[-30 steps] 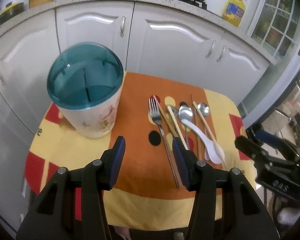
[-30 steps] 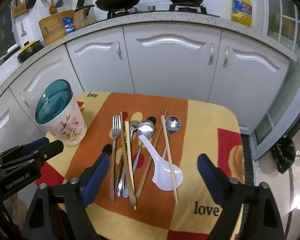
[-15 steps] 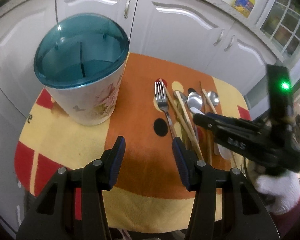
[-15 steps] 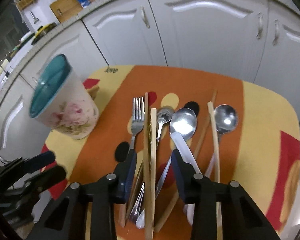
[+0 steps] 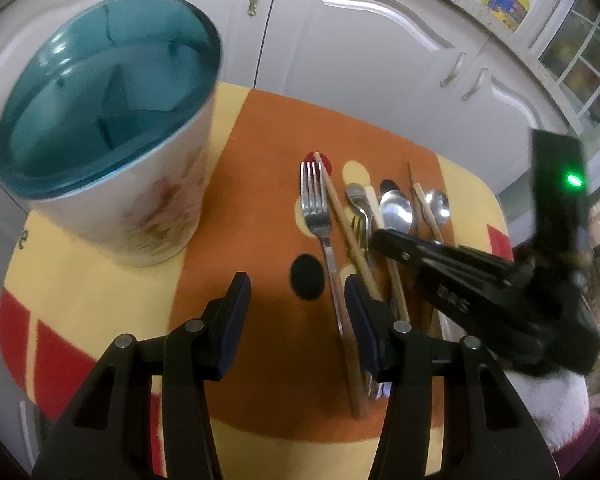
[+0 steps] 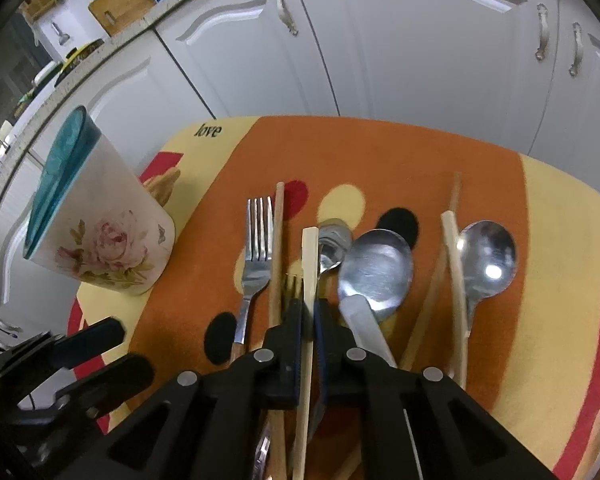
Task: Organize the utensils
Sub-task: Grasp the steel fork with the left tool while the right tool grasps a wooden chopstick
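The right gripper [image 6: 309, 312] has come down onto the row of cutlery and its jaws, wide apart a second ago, are now pinched on the pale chopstick [image 6: 310, 256], which runs up between the blue pads and out beyond them; the log agrees that the jaws are nearly as shut as they get. The chopstick lies just right of the darker chopstick [image 6: 276, 240] and the fork [image 6: 256, 256], with a small gold fork head showing under the pads; right of it are the small spoon [image 6: 332, 244], the large steel spoon [image 6: 376, 268] overlapped by a white handle, two more chopsticks and the far-right spoon [image 6: 486, 258]; all rest on the orange and yellow cloth [image 6: 380, 152].

The left gripper [image 5: 296, 300] has sunk closer to the cloth than before; its jaws stand apart with nothing between them, hovering near the fork's handle. The floral holder [image 5: 112, 140] with its teal divided insert stands at the far left, looming larger than earlier; the right gripper now crosses the left view from the right, held by a white-gloved hand [image 5: 548, 408].
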### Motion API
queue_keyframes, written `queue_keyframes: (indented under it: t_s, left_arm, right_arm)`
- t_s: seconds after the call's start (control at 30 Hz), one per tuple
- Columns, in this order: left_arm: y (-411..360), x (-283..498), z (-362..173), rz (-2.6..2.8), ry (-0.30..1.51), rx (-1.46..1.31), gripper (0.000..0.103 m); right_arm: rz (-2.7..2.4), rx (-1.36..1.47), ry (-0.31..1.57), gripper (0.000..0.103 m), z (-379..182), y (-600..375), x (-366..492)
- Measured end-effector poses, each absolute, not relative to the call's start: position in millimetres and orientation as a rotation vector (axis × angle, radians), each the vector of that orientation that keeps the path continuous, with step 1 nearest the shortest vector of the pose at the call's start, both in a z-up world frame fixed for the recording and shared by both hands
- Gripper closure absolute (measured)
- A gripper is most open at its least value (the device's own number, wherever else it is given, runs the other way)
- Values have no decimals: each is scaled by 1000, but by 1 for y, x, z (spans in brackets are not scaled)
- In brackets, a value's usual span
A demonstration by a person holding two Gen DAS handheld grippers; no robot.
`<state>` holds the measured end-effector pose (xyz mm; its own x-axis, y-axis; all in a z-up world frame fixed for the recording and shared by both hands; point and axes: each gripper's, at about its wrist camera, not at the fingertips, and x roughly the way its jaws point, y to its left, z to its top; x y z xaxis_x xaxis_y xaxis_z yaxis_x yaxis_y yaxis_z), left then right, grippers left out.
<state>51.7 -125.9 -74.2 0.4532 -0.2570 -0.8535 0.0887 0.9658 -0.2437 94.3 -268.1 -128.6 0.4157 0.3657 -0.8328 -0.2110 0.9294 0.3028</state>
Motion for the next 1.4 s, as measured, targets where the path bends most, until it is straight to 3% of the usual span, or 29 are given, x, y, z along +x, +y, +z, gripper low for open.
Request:
queue_keyframes:
  t_s: [0.3,0.93,1.2,1.4]
  left_arm:
    - [-151,75,-93,-183,1105,-162,56]
    - [-154,101,-105,-250,1145,-138,100]
    - [-146,66,-69,-365,1060,-144,102]
    - [-148,70,-80,-309,1105,-112,101]
  right_arm:
    - [365,238,1064,98,-122,-295,79]
    - [395,269,1036,98,-107,-300,67]
    - [420,252,1005,98,-93,-293,53]
    - [396,259,1002,98,-91,-294,47]
